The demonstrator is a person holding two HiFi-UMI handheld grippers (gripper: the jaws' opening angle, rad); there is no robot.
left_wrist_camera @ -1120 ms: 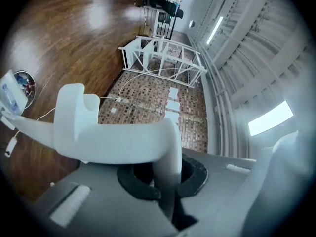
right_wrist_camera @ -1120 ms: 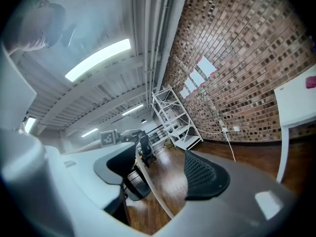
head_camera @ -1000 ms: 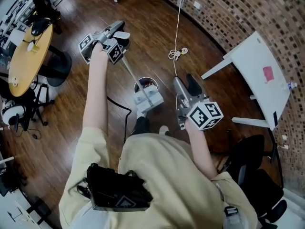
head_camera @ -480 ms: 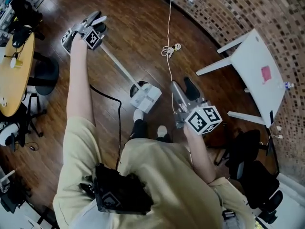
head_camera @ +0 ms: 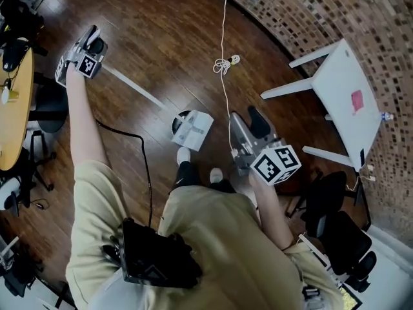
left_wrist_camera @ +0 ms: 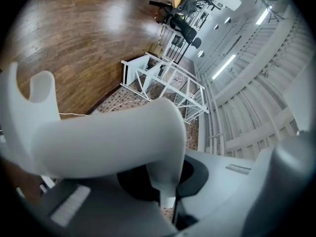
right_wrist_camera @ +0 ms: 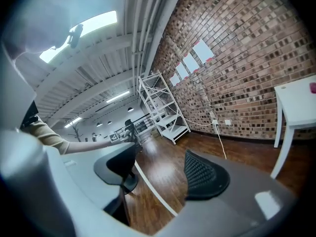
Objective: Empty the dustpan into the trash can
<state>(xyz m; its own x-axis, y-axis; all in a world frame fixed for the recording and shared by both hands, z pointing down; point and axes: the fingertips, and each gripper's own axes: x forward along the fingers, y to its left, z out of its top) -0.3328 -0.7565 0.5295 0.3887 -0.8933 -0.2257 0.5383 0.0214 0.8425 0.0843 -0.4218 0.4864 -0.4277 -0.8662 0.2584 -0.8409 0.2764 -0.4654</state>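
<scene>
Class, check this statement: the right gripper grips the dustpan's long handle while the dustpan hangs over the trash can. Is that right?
No. The left gripper grips the long handle of the dustpan; the right gripper is open and empty. The head view shows it. The dustpan does hang over the trash can.

The trash can (head_camera: 180,117) sits almost wholly under the dustpan (head_camera: 193,129). Only a sliver of its rim shows, and I cannot tell what is inside. In my left gripper view the dustpan handle (left_wrist_camera: 108,137) fills the frame and covers most of my left gripper (left_wrist_camera: 168,196). The head view's left edge cuts off the round table (head_camera: 11,102). My body half hides my shoes (head_camera: 184,155).
</scene>
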